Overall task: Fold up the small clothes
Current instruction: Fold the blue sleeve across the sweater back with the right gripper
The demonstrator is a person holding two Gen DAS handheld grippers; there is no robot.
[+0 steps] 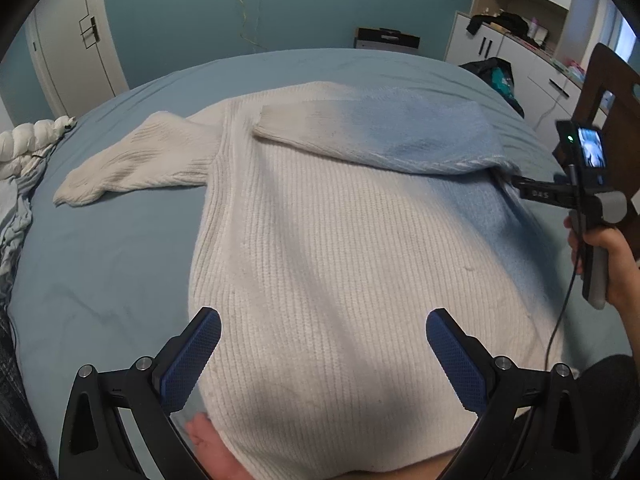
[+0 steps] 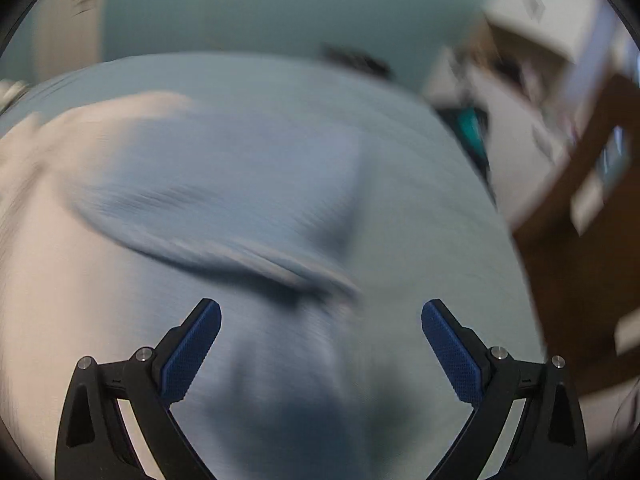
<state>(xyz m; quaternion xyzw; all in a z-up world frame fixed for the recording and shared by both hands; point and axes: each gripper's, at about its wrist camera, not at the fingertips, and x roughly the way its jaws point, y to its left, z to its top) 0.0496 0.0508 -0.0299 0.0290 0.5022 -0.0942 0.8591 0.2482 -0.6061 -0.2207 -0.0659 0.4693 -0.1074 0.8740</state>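
Observation:
A white-to-pale-blue ribbed knit sweater point(image 1: 328, 248) lies flat on the bed. Its right sleeve point(image 1: 376, 132) is folded across the chest; its left sleeve point(image 1: 136, 160) stretches out to the left. My left gripper point(image 1: 323, 354) is open and empty, low over the sweater's lower body. My right gripper point(image 2: 321, 344) is open and empty over the sweater's blue right side point(image 2: 240, 208); that view is motion-blurred. In the left wrist view the right gripper point(image 1: 516, 184) sits at the sweater's right shoulder edge, its jaws hidden there.
The bed has a blue sheet point(image 1: 104, 264). A white braided cushion point(image 1: 28, 140) lies at its left edge. White cabinets point(image 1: 520, 48) and a brown wooden chair point(image 1: 612, 92) stand to the right. A dark bag point(image 1: 496, 76) sits beyond the bed.

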